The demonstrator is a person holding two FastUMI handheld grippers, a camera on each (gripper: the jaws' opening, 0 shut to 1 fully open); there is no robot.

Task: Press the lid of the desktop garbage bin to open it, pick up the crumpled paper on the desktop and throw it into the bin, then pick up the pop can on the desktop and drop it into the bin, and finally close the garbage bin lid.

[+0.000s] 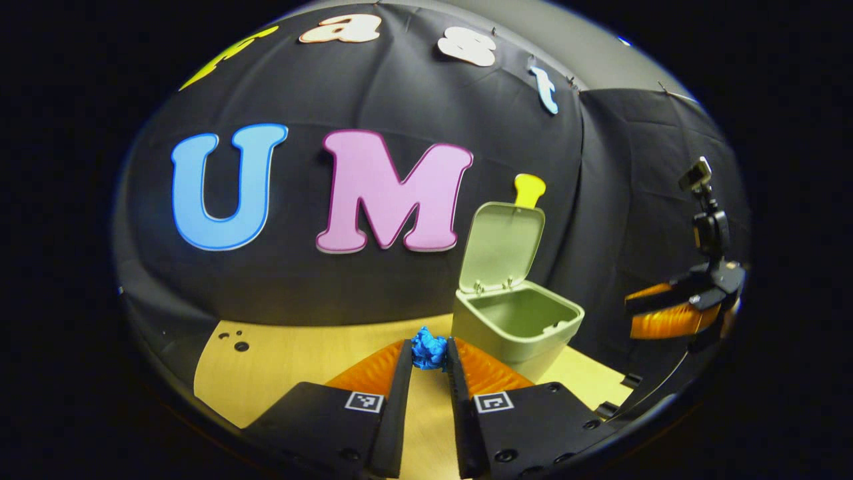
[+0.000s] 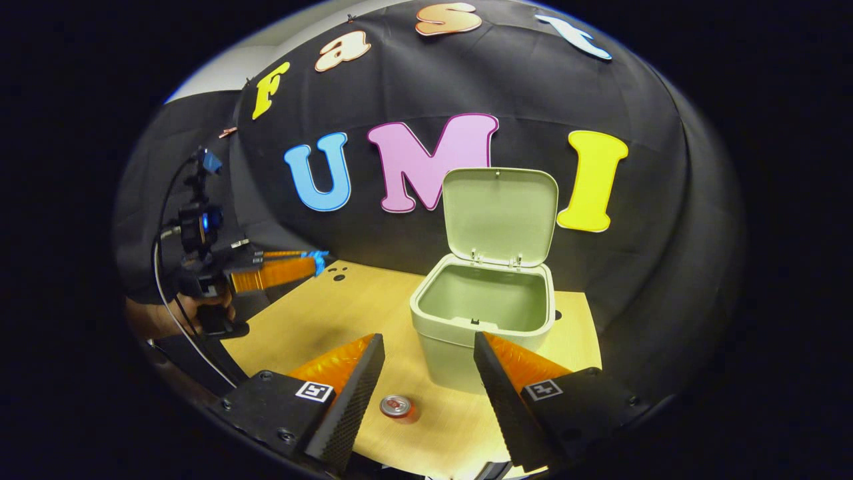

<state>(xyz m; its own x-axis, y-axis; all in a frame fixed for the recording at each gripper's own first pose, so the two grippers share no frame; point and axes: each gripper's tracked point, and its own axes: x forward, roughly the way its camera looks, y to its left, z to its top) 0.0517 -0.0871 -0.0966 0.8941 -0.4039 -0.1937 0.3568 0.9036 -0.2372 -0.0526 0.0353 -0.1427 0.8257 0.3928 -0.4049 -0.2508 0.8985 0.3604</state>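
Already past step one: bin (image 2: 483, 320) stands on tabletop (image 2: 373, 300) w/ lid (image 2: 500, 213) tipped up and back on its far hinge, mouth wide open so things can drop straight in. Looks empty inside, as far as both views show.

Left tongs (image 1: 430, 355) closed on crumpled paper (image 1: 428, 348): blue wad pinched at the very tips, both fingers pressing its sides. Held up off the tabletop, judging by right gripper view, where the same tongs (image 2: 318, 260) hang in the air at far left w/ a bit of blue at the tip, a hand (image 2: 173, 313) on the grip below. Tip-only pinch prob. deliberate: a small opening would let the wad fall clean.

In left gripper view, bin sits just right of the paper and a little beyond; paper not yet over the opening. So, by my read: mid-carry, paper step about half done. Next needs a swing to the right, over the rim, then release.

Right tongs (image 2: 426, 383) open, jaws wide, gripping nothing. Seen in left gripper view (image 1: 666, 313) hanging at far right, clear of the bin. Pop can (image 2: 396, 405) upright on the tabletop, near side, left of the bin's front, low betw. the open fingers, top showing. Seems staged for the can grab.

Risk: loose wad catching on the rim or the raised lid.
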